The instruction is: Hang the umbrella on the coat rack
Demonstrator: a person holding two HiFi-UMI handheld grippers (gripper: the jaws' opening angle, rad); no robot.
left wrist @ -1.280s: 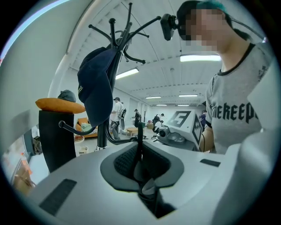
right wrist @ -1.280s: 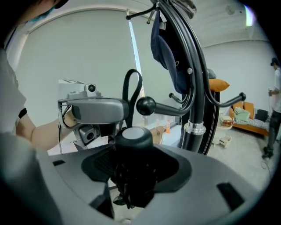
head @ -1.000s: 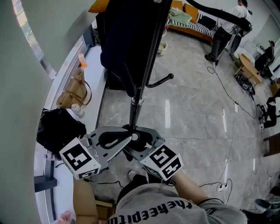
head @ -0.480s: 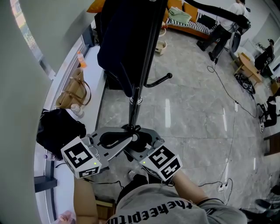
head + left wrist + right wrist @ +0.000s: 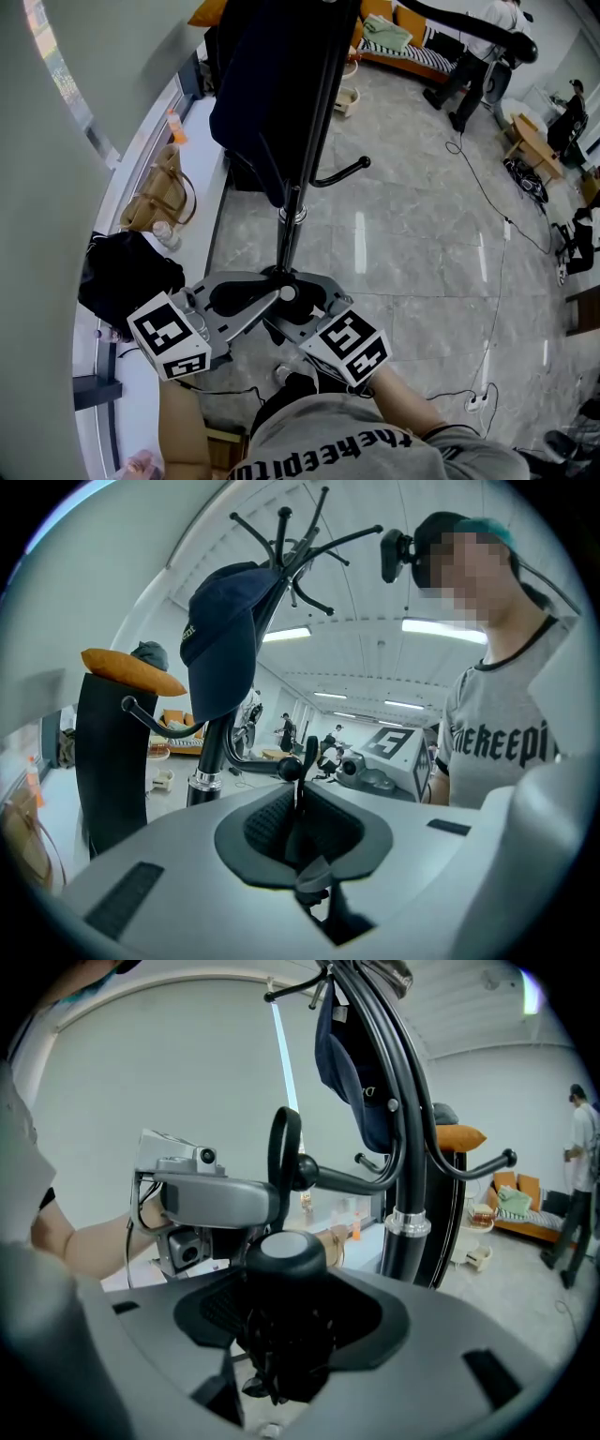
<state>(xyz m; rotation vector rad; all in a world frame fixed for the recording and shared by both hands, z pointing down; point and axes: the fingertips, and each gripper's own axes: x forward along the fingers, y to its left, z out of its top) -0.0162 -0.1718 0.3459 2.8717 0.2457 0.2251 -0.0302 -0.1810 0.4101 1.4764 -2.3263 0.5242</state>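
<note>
Umbrella (image 5: 281,1258) clamped in right hand-held gripper (image 5: 281,1330); left hand-held gripper (image 5: 298,822) closed on its strap (image 5: 302,761).

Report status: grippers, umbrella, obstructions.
Left gripper shut on strap. Right gripper shut on umbrella. Strap loop at hook tip; whether over it, unclear. Higher up, cap hangs apart.

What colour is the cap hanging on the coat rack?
The fabric baseball cap is dark navy blue, clearest in the left gripper view.

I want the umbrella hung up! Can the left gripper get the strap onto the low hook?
Probably yes. The left gripper pinches the strap loop right beside the low hook's ball end, and nothing stands between them.
</note>
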